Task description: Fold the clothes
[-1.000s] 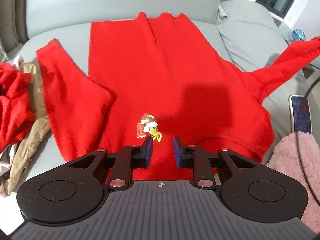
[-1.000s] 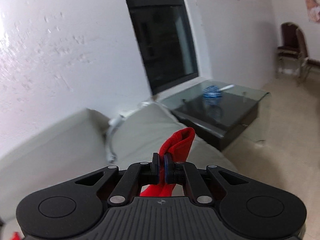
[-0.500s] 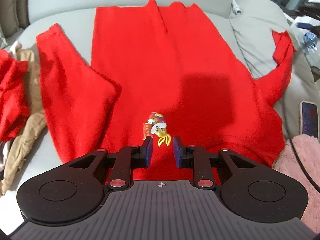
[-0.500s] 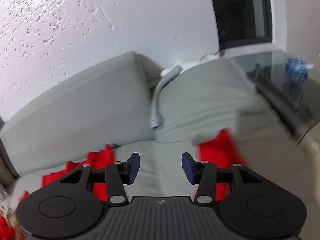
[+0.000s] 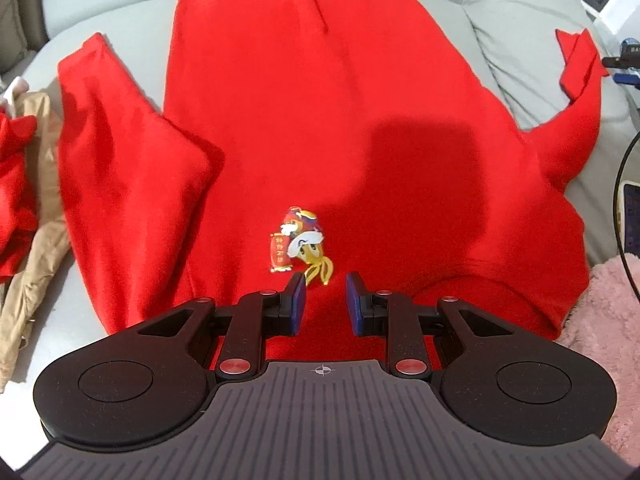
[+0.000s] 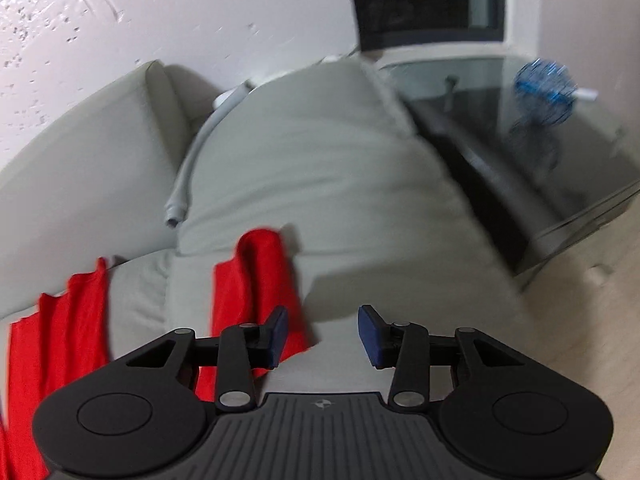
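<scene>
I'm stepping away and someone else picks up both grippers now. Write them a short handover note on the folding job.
Left gripper: open, empty, hovering over the red sweater just below its cartoon badge.
Right gripper: open, empty; its jaws have just been opening then easing in a little, nothing between them.
Sweater lies flat, front up, on the grey sofa. The sleeve on the right gripper's side lies let go on the cushion, cuff crumpled; the other sleeve lies spread out beside the body.
Done: sweater laid out.
Left: fold both sleeves in, then fold the body. More clothes wait in a pile at the side.
</scene>
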Demonstrator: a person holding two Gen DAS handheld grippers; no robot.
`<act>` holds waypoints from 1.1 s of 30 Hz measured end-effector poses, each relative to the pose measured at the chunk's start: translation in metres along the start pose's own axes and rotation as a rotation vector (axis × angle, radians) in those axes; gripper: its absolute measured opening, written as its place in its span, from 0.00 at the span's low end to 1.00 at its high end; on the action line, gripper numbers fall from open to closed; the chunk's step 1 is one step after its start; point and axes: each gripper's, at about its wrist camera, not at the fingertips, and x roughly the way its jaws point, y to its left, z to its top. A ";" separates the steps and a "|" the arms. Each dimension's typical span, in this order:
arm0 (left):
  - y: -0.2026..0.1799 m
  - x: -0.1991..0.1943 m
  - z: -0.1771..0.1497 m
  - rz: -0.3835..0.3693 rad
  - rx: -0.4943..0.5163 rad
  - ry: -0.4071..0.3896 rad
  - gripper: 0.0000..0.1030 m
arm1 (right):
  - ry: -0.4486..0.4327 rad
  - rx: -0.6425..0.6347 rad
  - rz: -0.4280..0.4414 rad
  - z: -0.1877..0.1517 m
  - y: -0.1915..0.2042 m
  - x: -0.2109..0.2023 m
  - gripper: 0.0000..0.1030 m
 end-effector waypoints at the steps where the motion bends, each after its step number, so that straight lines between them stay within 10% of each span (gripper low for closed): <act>1: 0.000 0.001 0.001 0.005 -0.002 0.002 0.26 | -0.010 -0.003 0.008 -0.003 0.004 0.003 0.40; 2: 0.000 0.001 0.001 0.011 -0.004 0.004 0.26 | -0.020 -0.007 0.017 -0.005 0.009 0.006 0.39; 4: 0.000 0.002 0.003 0.019 -0.006 0.006 0.26 | -0.005 -0.024 0.017 -0.003 0.017 0.012 0.05; 8: -0.001 0.000 0.004 0.019 0.001 0.000 0.26 | -0.025 -0.110 -0.027 0.010 0.039 0.004 0.04; 14: -0.002 -0.005 0.004 0.004 0.010 -0.026 0.26 | -0.367 -0.283 -0.260 0.056 0.074 -0.096 0.04; 20: -0.007 -0.008 -0.002 -0.010 0.025 -0.031 0.26 | -0.337 -0.489 -0.433 0.057 0.101 -0.098 0.04; 23: -0.008 -0.010 -0.006 -0.004 0.040 -0.026 0.26 | -0.259 -0.528 -0.461 0.053 0.100 -0.071 0.12; 25: -0.009 -0.012 -0.008 0.002 0.048 -0.024 0.26 | -0.192 -0.535 -0.431 0.049 0.093 -0.052 0.44; 33: -0.008 -0.007 -0.009 0.005 0.052 -0.005 0.27 | -0.167 -0.143 -0.310 0.042 0.012 -0.068 0.45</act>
